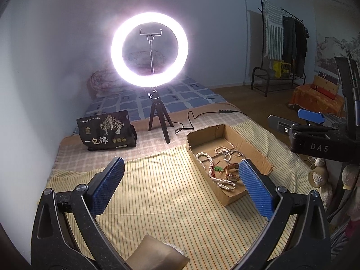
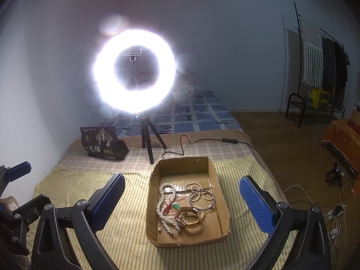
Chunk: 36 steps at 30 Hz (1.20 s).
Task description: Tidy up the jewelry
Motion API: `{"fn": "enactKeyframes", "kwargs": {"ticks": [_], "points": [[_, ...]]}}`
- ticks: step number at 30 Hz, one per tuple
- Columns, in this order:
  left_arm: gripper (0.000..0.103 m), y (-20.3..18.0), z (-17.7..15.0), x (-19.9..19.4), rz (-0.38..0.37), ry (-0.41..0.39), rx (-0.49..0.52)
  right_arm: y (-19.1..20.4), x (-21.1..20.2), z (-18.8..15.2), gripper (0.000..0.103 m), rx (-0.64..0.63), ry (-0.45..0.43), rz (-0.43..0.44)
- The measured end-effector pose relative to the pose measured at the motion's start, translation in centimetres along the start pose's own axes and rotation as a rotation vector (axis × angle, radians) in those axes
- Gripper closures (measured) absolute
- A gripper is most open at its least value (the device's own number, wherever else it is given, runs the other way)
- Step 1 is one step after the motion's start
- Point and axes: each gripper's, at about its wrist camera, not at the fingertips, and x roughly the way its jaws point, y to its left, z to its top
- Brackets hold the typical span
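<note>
An open cardboard box (image 2: pixel 214 173) sits on the striped yellow cloth (image 2: pixel 126 236); it also shows in the left wrist view (image 1: pixel 245 144). Inside lie pearl necklaces (image 2: pixel 165 204), a metal bangle (image 2: pixel 210 204), a green pendant (image 2: pixel 175 207) and a gold watch (image 2: pixel 189 218). The jewelry also shows in the left wrist view (image 1: pixel 221 168). My right gripper (image 2: pixel 182 199) is open and empty, hovering over the box. My left gripper (image 1: pixel 182 184) is open and empty, left of the box. The right gripper shows at the right edge of the left wrist view (image 1: pixel 297 120).
A lit ring light on a small tripod (image 2: pixel 135 72) stands behind the box, its cable (image 2: pixel 186 144) trailing right. A black snack bag (image 2: pixel 101 144) stands at the back left. A beige pouch (image 1: pixel 155 254) lies near me. A clothes rack (image 2: pixel 319 67) stands far right.
</note>
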Motion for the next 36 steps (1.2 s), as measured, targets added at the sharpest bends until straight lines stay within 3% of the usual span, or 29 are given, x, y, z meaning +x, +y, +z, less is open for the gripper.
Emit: {"fn": "enactKeyframes", "kwargs": {"ticks": [36], "points": [[0.000, 0.29, -0.06, 0.07, 0.007, 0.017, -0.016, 0.18, 0.47, -0.64, 0.000, -0.005, 0.034, 0.009]]}}
